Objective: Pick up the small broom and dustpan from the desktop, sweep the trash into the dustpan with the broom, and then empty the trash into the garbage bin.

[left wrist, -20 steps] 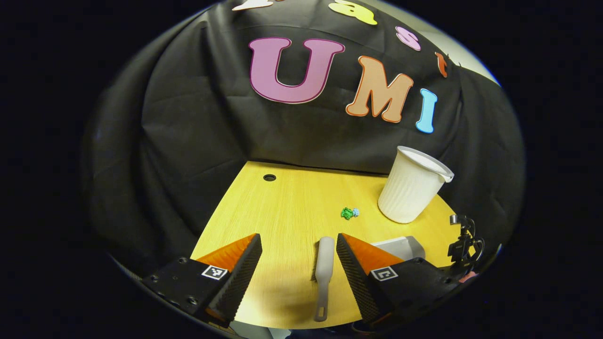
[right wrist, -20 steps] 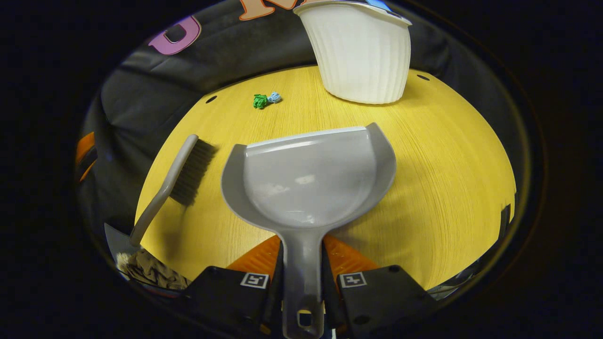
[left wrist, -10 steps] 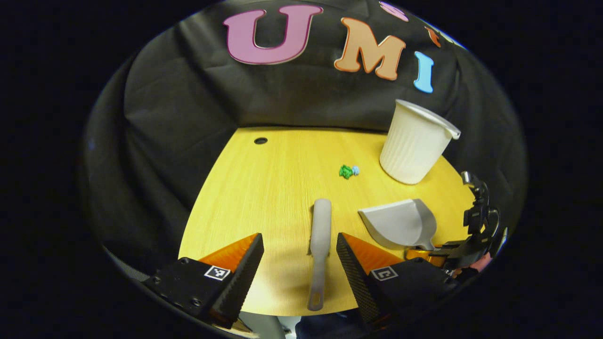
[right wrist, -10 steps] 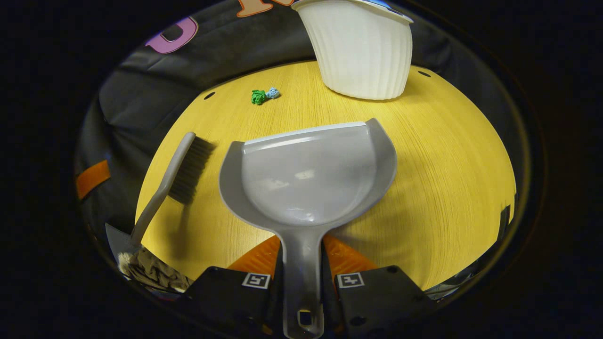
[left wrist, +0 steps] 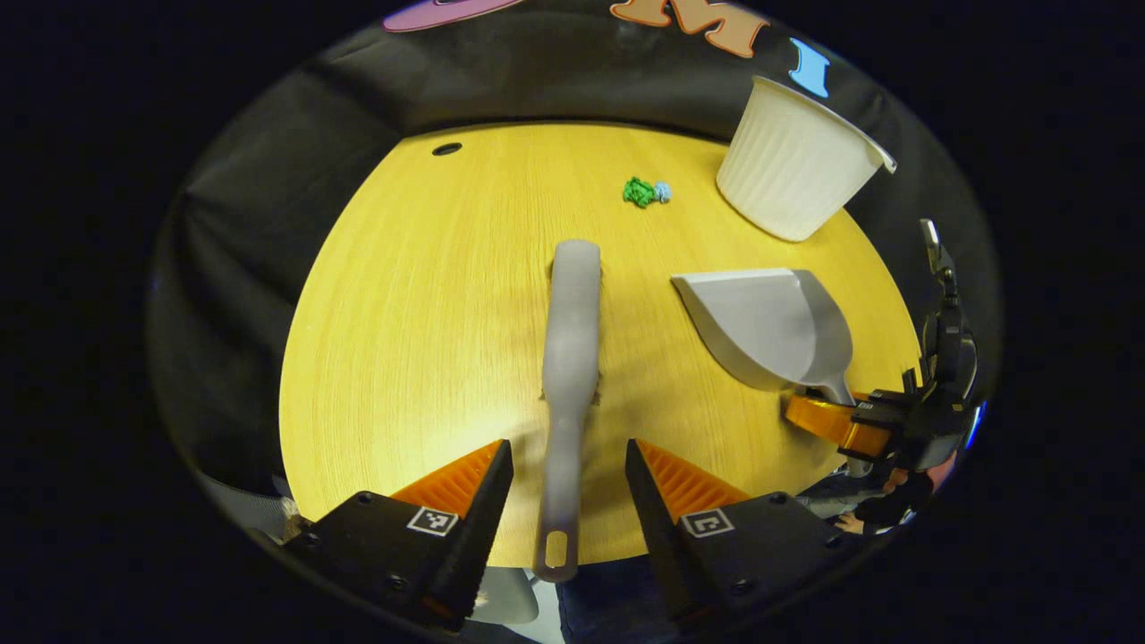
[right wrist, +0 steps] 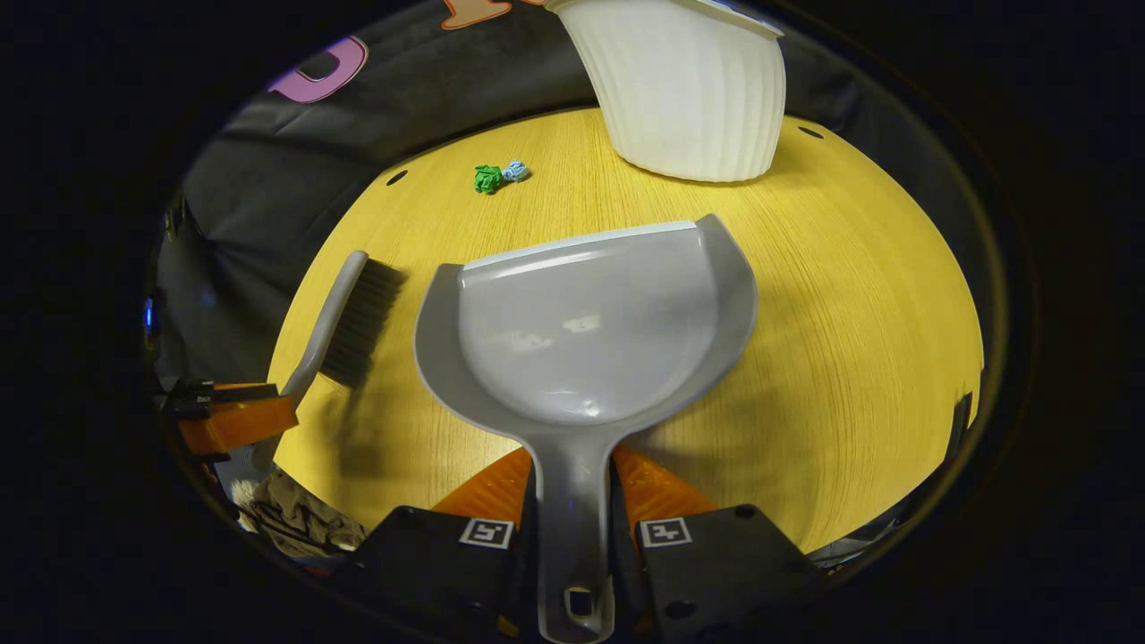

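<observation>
With its fingers spread wide, the left gripper [left wrist: 565, 465] sits at the bottom of the left gripper view, straddling the broom [left wrist: 569, 358] handle without touching it. Broom lies flat on the wooden desktop [left wrist: 429, 295], handle end at bottom centre, head running up to mid-frame. Trash [left wrist: 644, 191], a green and a pale blue scrap touching each other, lies upper centre, past the broom head. Garbage bin [left wrist: 796, 170], white and ribbed, stands upright at upper right. Dustpan [left wrist: 769, 326] is at mid-right, its handle leading into the other gripper at the right edge.

Right gripper view: right gripper [right wrist: 572, 501] at bottom centre is clamped on the dustpan [right wrist: 581, 340] handle, both fingers pressing its sides. Pan fills mid-frame, mouth pointing up-frame; whether it rests on the desktop [right wrist: 850, 313], cannot tell. Broom [right wrist: 344, 322] is just left of the pan, apart from it, bristles facing the pan. Trash [right wrist: 499, 175] sits upper left of centre. Bin [right wrist: 689, 89] is at top centre. Left gripper [right wrist: 234, 420] shows at the left edge by the broom handle.
</observation>
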The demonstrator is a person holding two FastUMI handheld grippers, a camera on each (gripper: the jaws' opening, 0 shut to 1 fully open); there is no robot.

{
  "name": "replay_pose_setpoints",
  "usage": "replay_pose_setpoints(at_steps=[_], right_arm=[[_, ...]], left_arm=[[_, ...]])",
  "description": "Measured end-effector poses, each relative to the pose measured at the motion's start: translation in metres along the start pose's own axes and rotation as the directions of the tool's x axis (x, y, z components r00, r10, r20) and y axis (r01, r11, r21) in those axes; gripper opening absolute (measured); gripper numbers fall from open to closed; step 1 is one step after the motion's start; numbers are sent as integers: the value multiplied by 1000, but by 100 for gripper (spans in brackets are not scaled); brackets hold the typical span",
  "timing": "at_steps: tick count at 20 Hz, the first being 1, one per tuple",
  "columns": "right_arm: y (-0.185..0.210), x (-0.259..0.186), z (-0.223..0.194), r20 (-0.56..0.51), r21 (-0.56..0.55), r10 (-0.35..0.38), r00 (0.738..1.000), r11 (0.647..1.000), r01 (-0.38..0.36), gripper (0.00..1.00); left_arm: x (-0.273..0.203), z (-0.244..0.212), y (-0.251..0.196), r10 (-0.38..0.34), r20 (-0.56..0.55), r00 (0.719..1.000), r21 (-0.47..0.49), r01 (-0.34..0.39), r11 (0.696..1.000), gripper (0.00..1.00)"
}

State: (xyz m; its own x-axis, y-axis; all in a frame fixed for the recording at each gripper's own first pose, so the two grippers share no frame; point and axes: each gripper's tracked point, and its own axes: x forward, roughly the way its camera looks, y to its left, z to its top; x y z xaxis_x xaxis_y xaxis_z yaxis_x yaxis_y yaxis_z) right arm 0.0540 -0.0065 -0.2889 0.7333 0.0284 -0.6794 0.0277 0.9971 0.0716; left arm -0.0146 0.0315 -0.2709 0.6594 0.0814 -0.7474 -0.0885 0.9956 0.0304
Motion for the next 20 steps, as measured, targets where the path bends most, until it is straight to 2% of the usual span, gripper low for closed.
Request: replay_pose_setpoints(at_steps=[2, 3, 4, 6, 9, 11, 17, 20], right_arm=[[-1, 0, 1, -3, -5, 3, 1000, 1000, -3, 34], [-1, 0, 2, -5, -6, 4, 1000, 1000, -4, 37], [-1, 1, 2, -7, -7, 5, 1000, 1000, -5, 37], [-2, 2, 3, -10, -7, 7, 1000, 1000, -7, 37], [-3, 2, 4, -12, -14, 9, 1000, 1000, -9, 37], [-3, 2, 4, -13, -15, 9, 1000, 1000, -10, 37], [-3, 2, 4, -14, -25, 19, 1000, 999, -19, 37], [-3, 1, 4, -16, -35, 26, 1000, 999, -27, 37]], left_arm=[[7, -4, -2, -3, -24, 1000, -2, 3, 1000, 66], [10, -5, -4, -5, -34, 999, -7, 5, 1000, 57], [12, -7, -5, -5, -43, 999, -7, 5, 1000, 52], [16, -11, -5, -4, -65, 998, -8, 4, 1000, 34], [23, -15, -1, 13, -98, 995, -2, -13, 1000, 34], [24, -15, 2, 24, -115, 993, -14, -26, 1000, 24], [30, -11, 2, 25, -150, 988, -60, -34, 998, 20], [30, -5, 5, 32, -148, 988, -28, -37, 999, 17]])
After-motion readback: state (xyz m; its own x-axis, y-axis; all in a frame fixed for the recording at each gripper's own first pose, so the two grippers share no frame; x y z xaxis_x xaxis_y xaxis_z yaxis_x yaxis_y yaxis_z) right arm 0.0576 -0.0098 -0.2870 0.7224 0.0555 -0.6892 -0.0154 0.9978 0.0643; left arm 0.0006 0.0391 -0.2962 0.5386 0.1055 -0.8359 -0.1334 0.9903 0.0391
